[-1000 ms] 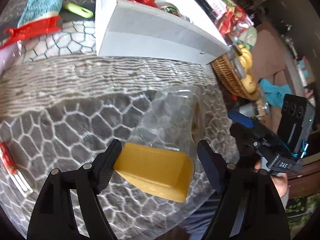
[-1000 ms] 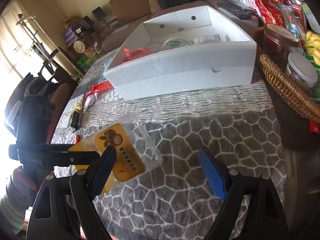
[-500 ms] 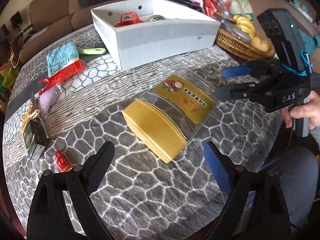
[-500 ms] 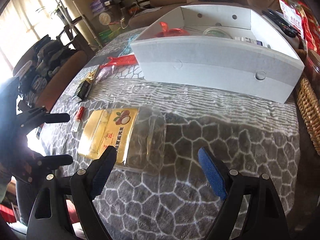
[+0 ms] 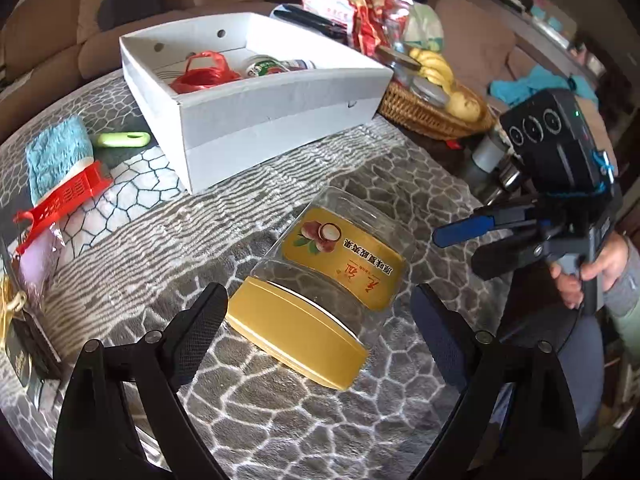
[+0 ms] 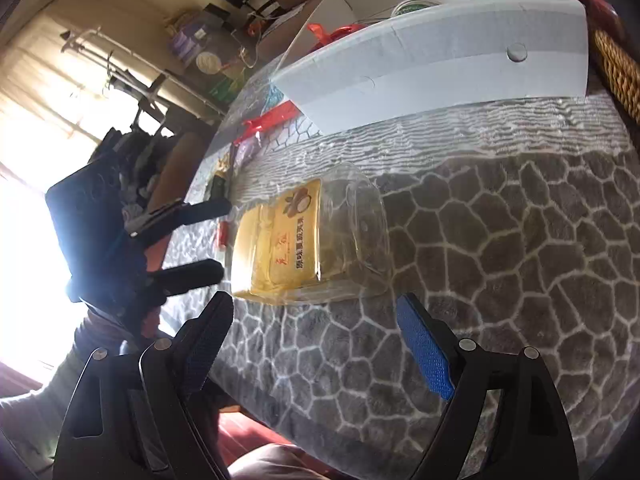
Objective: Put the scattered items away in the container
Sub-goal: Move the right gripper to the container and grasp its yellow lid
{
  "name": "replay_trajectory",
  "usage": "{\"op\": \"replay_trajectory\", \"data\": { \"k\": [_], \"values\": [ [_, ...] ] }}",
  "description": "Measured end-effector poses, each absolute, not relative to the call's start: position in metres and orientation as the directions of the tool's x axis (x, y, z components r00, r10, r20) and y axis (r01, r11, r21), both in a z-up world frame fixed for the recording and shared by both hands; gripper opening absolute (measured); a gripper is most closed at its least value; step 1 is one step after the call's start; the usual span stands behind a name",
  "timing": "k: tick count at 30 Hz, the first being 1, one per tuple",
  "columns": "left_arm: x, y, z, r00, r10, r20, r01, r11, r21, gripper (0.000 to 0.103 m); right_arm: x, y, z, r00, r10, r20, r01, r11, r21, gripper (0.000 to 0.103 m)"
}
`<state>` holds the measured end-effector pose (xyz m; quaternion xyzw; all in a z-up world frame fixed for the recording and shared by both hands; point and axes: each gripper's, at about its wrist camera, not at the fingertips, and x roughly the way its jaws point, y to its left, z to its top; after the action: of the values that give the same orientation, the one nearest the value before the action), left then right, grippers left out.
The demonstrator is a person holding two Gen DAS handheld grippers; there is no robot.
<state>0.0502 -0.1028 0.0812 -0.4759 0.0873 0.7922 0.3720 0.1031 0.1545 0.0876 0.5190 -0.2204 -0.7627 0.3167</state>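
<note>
On the grey patterned table cover (image 5: 304, 184), a white cardboard box (image 5: 280, 120) sits at 12 o'clock; nearer, a clear yellow-lidded jar (image 5: 320, 292) lies sideways, untouched between left gripper (image 5: 320, 340) and right gripper (image 6: 316, 332), both spread wide.

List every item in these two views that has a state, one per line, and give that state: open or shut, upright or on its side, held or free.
Jar: on its side on the table, lid on, free.
Lid: yellow, on the jar, faces the left gripper.
Box: open-topped, upright, holds a red bag and more.
Left gripper: open, empty.
Right gripper: open, empty.
Basket: upright, holds bananas.
</note>
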Motion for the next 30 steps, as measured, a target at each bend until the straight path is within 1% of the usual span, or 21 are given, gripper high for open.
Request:
{"op": "replay_trajectory", "data": {
  "k": [2,3,5,7,8,9,12,14,16,18,21,23,26,28,30],
  "values": [
    [0.05,-0.097,0.075,-0.249,0.499,-0.83,-0.698,-0.687,-0.203,0.092,0.098,0.158,0.079,-0.208,-0.797,-0.568,0.199,-0.603,0.773,0.086],
    [0.052,-0.096,0.073,-0.256,0.494,-0.831,-0.705,-0.683,-0.189,0.092,0.096,0.157,0.074,-0.191,-0.813,-0.55,0.172,-0.579,0.797,0.086],
    [0.056,-0.095,0.072,-0.264,0.501,-0.824,-0.705,-0.684,-0.19,0.092,0.091,0.151,0.067,-0.173,-0.833,-0.525,0.144,-0.549,0.823,0.086],
    [0.059,-0.099,0.075,-0.235,0.55,-0.801,-0.684,-0.679,-0.266,0.092,0.085,0.149,0.063,-0.192,-0.829,-0.525,0.126,-0.551,0.825,0.086],
    [0.062,-0.102,0.076,-0.215,0.58,-0.785,-0.676,-0.669,-0.309,0.092,0.081,0.148,0.063,-0.21,-0.828,-0.52,0.127,-0.55,0.826,0.089],
    [0.067,-0.102,0.077,-0.203,0.598,-0.775,-0.671,-0.661,-0.335,0.092,0.075,0.147,0.064,-0.225,-0.831,-0.508,0.125,-0.542,0.831,0.089],
    [0.084,-0.097,0.079,-0.192,0.605,-0.773,-0.679,-0.651,-0.34,0.092,0.054,0.141,0.069,-0.269,-0.834,-0.482,0.123,-0.526,0.842,0.089],
    [0.093,-0.097,0.085,-0.204,0.612,-0.764,-0.684,-0.647,-0.335,0.092,0.039,0.13,0.071,-0.266,-0.826,-0.497,0.128,-0.541,0.831,0.089],
    [0.096,-0.104,0.095,-0.283,0.594,-0.753,-0.673,-0.682,-0.286,0.092,0.028,0.121,0.075,-0.274,-0.802,-0.53,0.147,-0.58,0.801,0.089],
    [0.086,-0.115,0.096,-0.356,0.549,-0.756,-0.617,-0.746,-0.252,0.093,0.027,0.117,0.082,-0.297,-0.769,-0.566,0.163,-0.625,0.763,0.089],
    [0.065,-0.131,0.074,-0.33,0.523,-0.786,-0.538,-0.788,-0.298,0.093,0.044,0.12,0.089,-0.328,-0.731,-0.598,0.172,-0.669,0.723,0.089],
    [0.06,-0.131,0.055,-0.295,0.499,-0.815,-0.523,-0.798,-0.299,0.093,0.059,0.122,0.087,-0.337,-0.701,-0.629,0.164,-0.701,0.693,0.091],
    [0.066,-0.128,0.038,-0.246,0.526,-0.814,-0.521,-0.78,-0.346,0.093,0.077,0.123,0.074,-0.312,-0.72,-0.62,0.135,-0.68,0.721,0.091],
    [0.073,-0.118,0.039,-0.238,0.541,-0.806,-0.531,-0.768,-0.359,0.093,0.081,0.122,0.067,-0.28,-0.756,-0.591,0.127,-0.64,0.758,0.091],
    [0.084,-0.104,0.044,-0.211,0.582,-0.786,-0.545,-0.737,-0.399,0.093,0.083,0.125,0.069,-0.286,-0.77,-0.57,0.133,-0.621,0.772,0.091]
  ]
}}
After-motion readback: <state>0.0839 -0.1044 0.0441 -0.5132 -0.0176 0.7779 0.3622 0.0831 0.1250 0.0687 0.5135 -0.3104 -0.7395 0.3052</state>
